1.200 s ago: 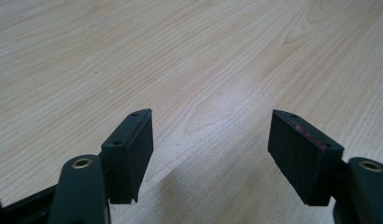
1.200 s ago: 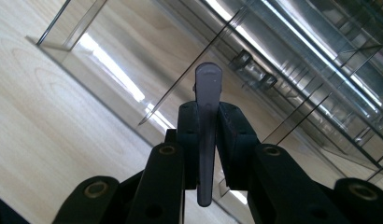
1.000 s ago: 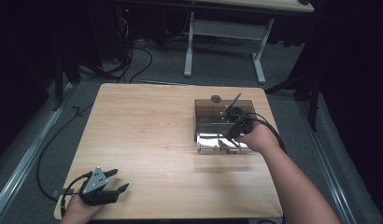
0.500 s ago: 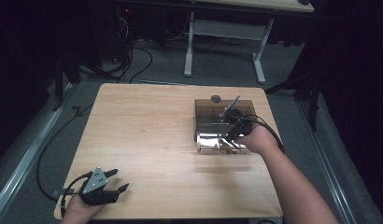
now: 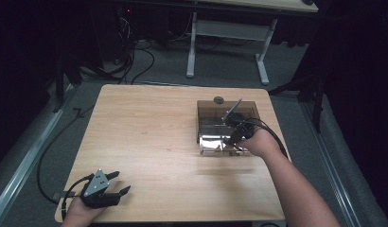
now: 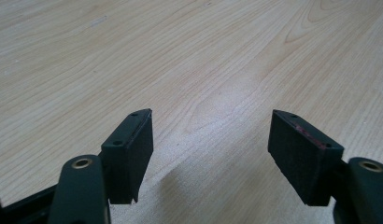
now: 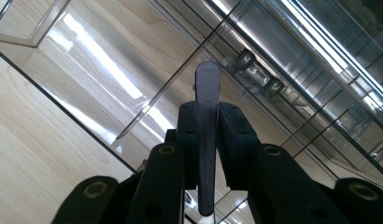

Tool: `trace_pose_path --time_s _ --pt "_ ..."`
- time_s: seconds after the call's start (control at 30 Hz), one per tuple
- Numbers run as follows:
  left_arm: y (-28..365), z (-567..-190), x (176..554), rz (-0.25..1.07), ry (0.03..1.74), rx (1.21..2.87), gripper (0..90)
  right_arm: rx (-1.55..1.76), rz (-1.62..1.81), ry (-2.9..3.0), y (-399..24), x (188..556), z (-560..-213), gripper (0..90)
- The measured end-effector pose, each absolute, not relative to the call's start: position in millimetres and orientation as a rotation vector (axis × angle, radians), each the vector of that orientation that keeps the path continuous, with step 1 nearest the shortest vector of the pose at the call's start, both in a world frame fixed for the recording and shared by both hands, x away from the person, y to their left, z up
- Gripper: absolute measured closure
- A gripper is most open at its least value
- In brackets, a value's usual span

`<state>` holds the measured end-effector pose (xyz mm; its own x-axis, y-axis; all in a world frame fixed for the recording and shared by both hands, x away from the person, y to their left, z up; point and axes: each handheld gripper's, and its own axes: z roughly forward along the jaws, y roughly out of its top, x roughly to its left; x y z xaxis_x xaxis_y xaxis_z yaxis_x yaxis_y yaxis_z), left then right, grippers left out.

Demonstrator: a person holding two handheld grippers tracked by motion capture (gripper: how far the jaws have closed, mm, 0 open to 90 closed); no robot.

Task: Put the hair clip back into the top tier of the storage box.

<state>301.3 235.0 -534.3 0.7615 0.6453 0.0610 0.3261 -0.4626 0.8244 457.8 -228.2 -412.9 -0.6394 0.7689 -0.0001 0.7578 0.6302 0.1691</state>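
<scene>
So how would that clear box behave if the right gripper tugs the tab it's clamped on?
The clear box looks like thin, see-through plastic, so probably light and apt to slide on the smooth table. The right gripper pinches a narrow flat tab, which looks stiff. The glossy walls suggest a hard, somewhat brittle shell that could crack if wrenched.

A light wooden bench (image 5: 149, 137) stands on grey carpet (image 5: 220, 71) in a dim room. Beyond its far edge, a second desk (image 5: 230, 28) on white legs; black cables (image 5: 135, 52) tangle on the floor at far left. Dark surroundings close in on both sides.
</scene>
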Motion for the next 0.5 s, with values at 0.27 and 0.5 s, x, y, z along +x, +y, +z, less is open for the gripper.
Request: trace_pose_path --time_s 0.27,0.5 --pt "235.1 -534.3 301.3 0.464 0.726 2.084 31.6 1.305 0.234 2.772 -228.3 459.0 -415.7 78.7" --pt "234.9 -534.3 301.3 0.462 0.727 2.084 31.6 1.325 0.261 2.763 -230.3 457.8 -411.4 76.9"
